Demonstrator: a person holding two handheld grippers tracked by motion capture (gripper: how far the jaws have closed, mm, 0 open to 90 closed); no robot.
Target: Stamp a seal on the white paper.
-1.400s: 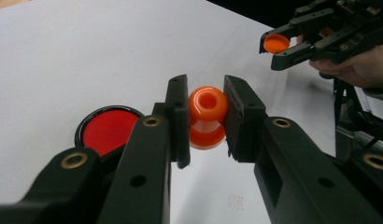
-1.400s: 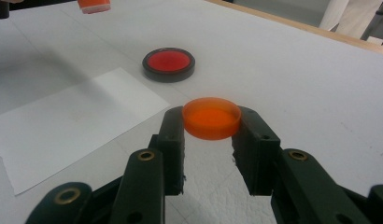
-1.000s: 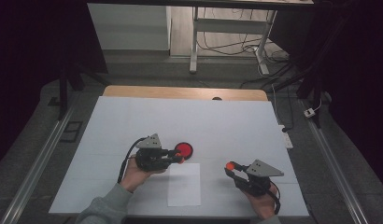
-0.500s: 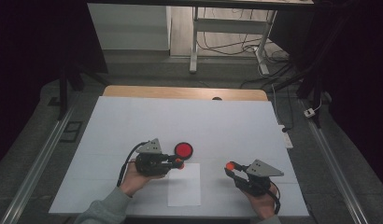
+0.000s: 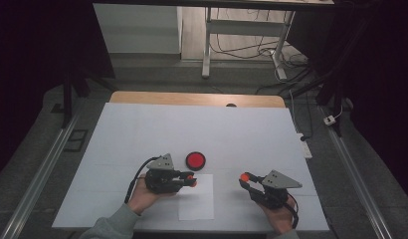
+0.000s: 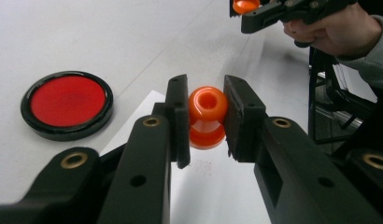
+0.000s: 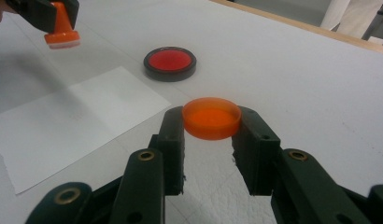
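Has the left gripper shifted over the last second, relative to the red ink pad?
Yes. The left gripper, shut on the orange stamp, has slid toward the person, off the red ink pad and over the paper sheet.

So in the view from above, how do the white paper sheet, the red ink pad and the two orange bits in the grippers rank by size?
1. White paper sheet, clearly largest.
2. Red ink pad.
3. Orange stamp in the left gripper and orange cap in the right gripper: both are tiny specks from above, too alike to rank.
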